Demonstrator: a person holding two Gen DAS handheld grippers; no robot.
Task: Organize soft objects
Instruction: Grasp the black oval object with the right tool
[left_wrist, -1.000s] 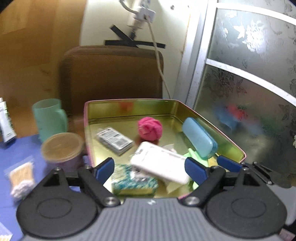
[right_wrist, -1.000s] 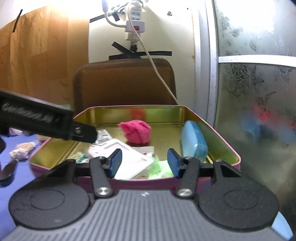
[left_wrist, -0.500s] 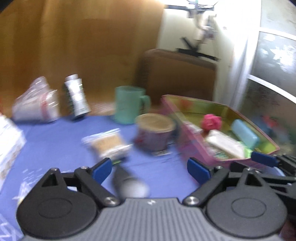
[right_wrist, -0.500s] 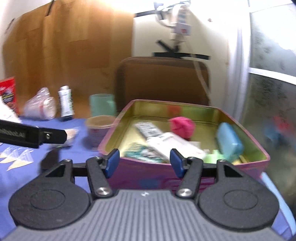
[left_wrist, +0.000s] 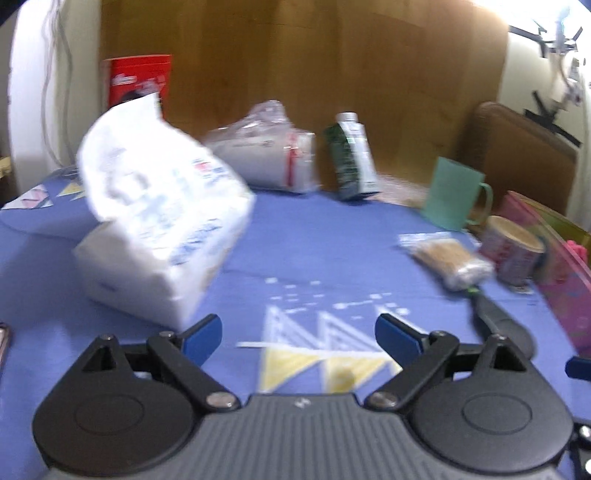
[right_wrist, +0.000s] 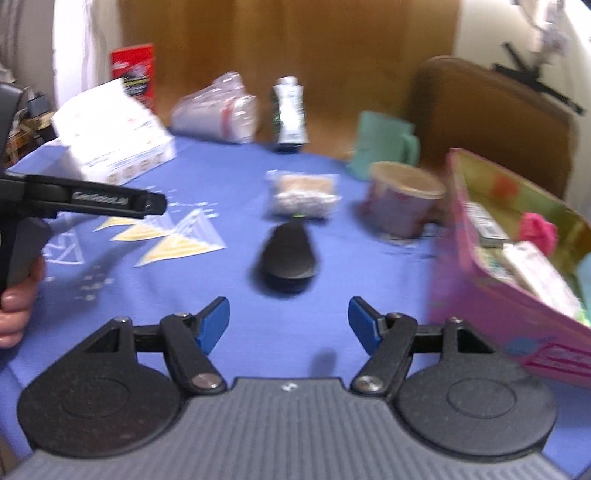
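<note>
Both grippers — left gripper (left_wrist: 297, 334) and right gripper (right_wrist: 289, 324) — gape empty over the table (right_wrist: 229, 280), and a hasty grab could crush the tissue pack (left_wrist: 159, 229) — or knock the nearby mouse (right_wrist: 288, 254).

Home, patterned blue tablecloth (right_wrist: 236, 280), mug (left_wrist: 452, 194), brown chair (right_wrist: 491, 122)

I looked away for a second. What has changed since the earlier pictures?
Both tools, left tool and right tool, swung left, away from the pink tin toward the white tissue pack. Nothing was grasped or released; both remain open and empty. The tin's contents look unchanged.
</note>
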